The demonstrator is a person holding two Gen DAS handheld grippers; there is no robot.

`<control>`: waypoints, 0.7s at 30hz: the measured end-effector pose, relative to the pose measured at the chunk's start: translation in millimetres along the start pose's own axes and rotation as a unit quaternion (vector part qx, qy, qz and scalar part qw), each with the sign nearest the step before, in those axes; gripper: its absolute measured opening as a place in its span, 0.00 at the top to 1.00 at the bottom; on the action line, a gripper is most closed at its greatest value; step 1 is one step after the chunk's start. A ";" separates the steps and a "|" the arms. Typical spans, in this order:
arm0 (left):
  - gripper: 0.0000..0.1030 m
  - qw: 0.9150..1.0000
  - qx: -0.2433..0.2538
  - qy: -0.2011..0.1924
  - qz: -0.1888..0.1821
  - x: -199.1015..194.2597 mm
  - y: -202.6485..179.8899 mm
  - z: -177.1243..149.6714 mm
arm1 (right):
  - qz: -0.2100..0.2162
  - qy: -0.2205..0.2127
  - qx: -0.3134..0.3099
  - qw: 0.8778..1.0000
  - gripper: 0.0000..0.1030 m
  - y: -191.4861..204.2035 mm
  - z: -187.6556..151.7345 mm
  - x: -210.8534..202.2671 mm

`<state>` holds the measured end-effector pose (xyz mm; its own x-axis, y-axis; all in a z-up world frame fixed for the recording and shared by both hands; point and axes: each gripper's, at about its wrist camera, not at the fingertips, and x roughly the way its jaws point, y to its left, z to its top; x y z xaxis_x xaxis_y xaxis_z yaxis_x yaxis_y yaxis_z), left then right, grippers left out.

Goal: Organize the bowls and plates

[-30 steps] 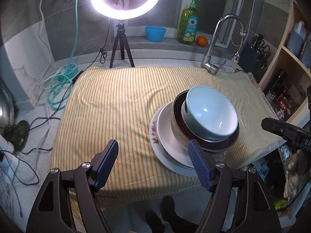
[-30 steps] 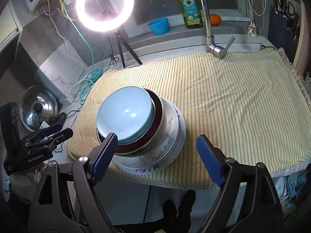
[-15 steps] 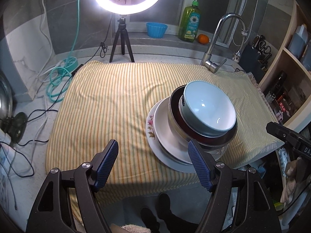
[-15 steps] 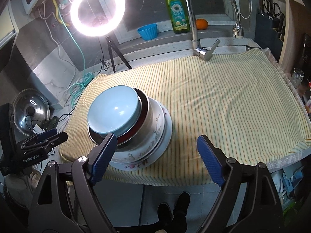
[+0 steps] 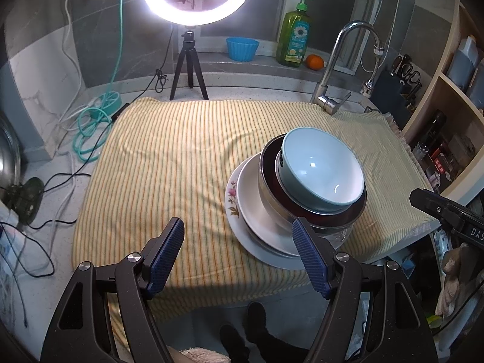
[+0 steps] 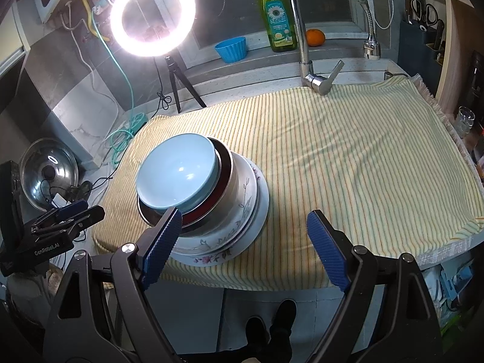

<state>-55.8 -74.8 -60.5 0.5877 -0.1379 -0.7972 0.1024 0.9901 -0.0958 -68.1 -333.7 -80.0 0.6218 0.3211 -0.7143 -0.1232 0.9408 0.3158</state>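
Observation:
A stack of dishes stands near the front edge of the yellow striped cloth (image 5: 181, 157). A light blue bowl (image 5: 322, 171) sits in a dark red, steel-walled bowl (image 5: 272, 181), on a white plate (image 5: 251, 208) over a flowered plate (image 5: 233, 196). In the right wrist view the blue bowl (image 6: 177, 172) tops the same stack, with the flowered plate (image 6: 217, 254) lowest. My left gripper (image 5: 239, 257) is open and empty, in front of the stack. My right gripper (image 6: 242, 248) is open and empty, also in front of it.
A ring light on a tripod (image 5: 189, 69), a blue cup (image 5: 242, 48), a soap bottle (image 5: 295, 39) and an orange (image 5: 314, 62) stand behind. A tap (image 5: 332, 96) rises at the back. Cables (image 5: 90, 127) lie left, shelves (image 5: 447, 127) right, a pot lid (image 6: 50, 172) left.
Both grippers have drawn back and up from the stack, so the dishes look farther away. The stack has not moved. Both grippers stay open.

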 end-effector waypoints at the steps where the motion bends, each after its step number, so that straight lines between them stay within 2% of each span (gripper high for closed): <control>1: 0.28 1.000 -0.001 0.000 0.000 0.0 0.0 0.1 | 0.000 0.000 0.000 1.000 0.16 0.3 -0.1 -0.4; 21: 0.28 1.000 0.000 -0.002 0.003 0.2 -0.1 0.6 | 0.000 0.003 0.001 1.000 0.16 3.5 -0.2 2.9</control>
<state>-55.3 -75.0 -60.3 0.5912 -0.1327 -0.7955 0.0997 0.9908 -0.0911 -66.9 -329.4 -81.0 0.6178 0.3225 -0.7172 -0.1228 0.9404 0.3171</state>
